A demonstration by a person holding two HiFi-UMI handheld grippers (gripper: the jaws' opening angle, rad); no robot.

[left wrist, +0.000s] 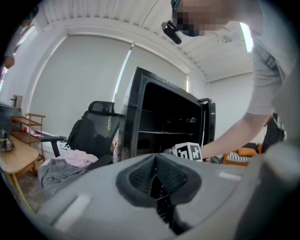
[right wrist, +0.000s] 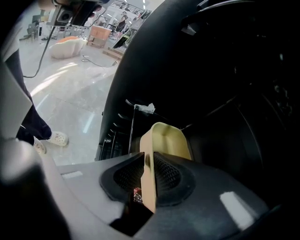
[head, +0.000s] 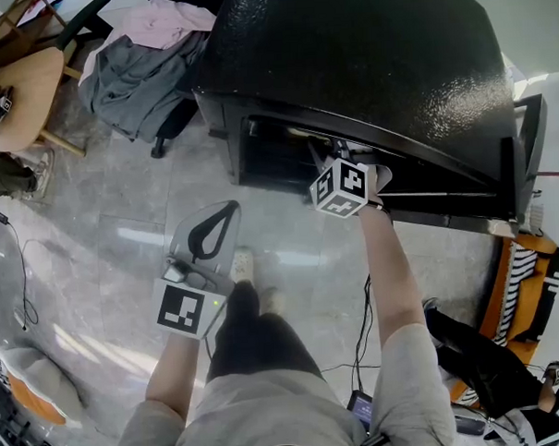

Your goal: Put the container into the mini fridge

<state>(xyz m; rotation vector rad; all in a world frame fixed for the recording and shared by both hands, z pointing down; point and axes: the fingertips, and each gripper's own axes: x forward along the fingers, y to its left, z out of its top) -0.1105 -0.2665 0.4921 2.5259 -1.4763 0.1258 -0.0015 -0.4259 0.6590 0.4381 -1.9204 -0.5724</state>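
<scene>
- The container [right wrist: 166,140] is clamped by its rim in the right gripper [right wrist: 149,174] and projects ahead of the jaws into the mini fridge [right wrist: 225,84].
- The left gripper [left wrist: 157,180] is closed on nothing.
- The thin-edge grip could be lost if the container is knocked against the wire rack [right wrist: 132,131] ahead-left.

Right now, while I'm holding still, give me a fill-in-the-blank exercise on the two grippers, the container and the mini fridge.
1. The mini fridge stands with its door ____.
2. The right gripper has its jaws ____ on the pale container.
3. The left gripper holds ____ between its jaws.

Missing words: open; shut; nothing.
</scene>
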